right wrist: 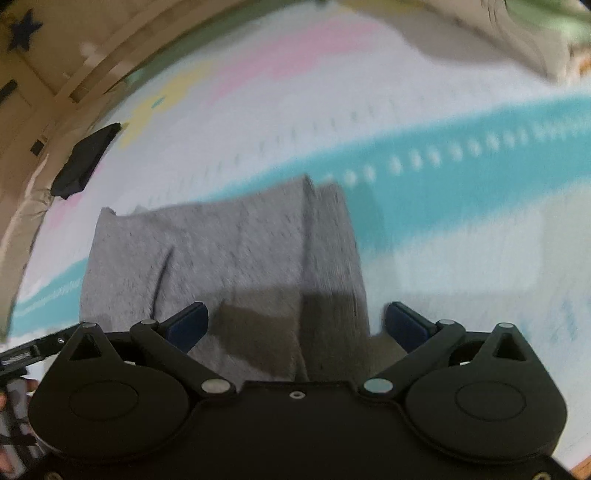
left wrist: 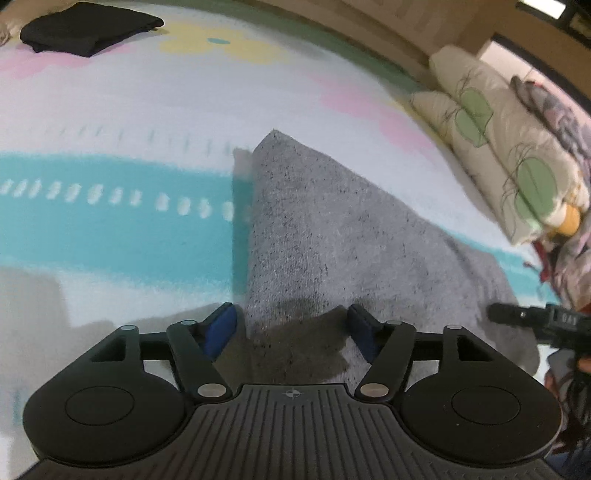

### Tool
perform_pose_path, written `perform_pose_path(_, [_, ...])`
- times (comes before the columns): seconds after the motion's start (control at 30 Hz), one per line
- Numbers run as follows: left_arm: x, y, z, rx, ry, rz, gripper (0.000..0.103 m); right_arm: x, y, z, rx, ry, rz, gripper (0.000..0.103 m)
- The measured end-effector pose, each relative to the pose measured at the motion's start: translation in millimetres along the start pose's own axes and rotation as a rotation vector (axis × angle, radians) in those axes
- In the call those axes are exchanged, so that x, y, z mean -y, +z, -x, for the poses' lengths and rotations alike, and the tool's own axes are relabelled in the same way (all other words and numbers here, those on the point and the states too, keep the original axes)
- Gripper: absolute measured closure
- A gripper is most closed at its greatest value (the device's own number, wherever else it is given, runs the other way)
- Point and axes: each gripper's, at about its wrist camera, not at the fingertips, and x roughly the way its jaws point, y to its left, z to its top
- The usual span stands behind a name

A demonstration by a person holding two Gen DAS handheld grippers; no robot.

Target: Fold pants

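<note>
On the patterned bedsheet [left wrist: 110,122] I count one folded grey pants [left wrist: 332,229], one black folded garment [left wrist: 88,27], two pillows [left wrist: 509,147]. My left gripper [left wrist: 291,328] and right gripper [right wrist: 295,325] both gape, pads clear of the pants.

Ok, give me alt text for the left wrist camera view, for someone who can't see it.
A folded grey knit pair of pants lies on a bed sheet with turquoise, pink and yellow patterns, with the left tool open just above its near edge. A folded black garment sits far left, and floral pillows are stacked at right.
</note>
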Motion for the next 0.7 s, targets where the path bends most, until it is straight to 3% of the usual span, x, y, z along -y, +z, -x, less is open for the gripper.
perform_pose_path(0.1, [5, 1, -5, 0.014, -0.006, -0.046, 0.033, 0, -5, 2, 0.026, 0.051, 0.033, 0.000])
perform_pose_path(0.2, [6, 2, -11, 0.028, -0.040, -0.056, 0.027, 2, -4, -2, 0.042, 0.155, 0.046, 0.000])
perform_pose_path(0.33, [4, 8, -18, 0.026, -0.098, -0.013, 0.019, 12, 0, -8, 0.048, 0.288, 0.012, 0.000])
perform_pose_path(0.47, [0, 13, -25, 0.025, -0.158, 0.064, 0.011, 33, 7, -19, 0.013, 0.474, -0.108, 0.000])
perform_pose_path(0.63, [7, 15, -36, 0.013, -0.198, 0.069, 0.011, 26, 14, -28, -0.031, 0.523, -0.085, 0.000])
perform_pose_path(0.7, [14, 15, -38, 0.005, -0.174, 0.029, 0.010, 19, 14, -31, -0.025, 0.512, -0.048, 0.000])
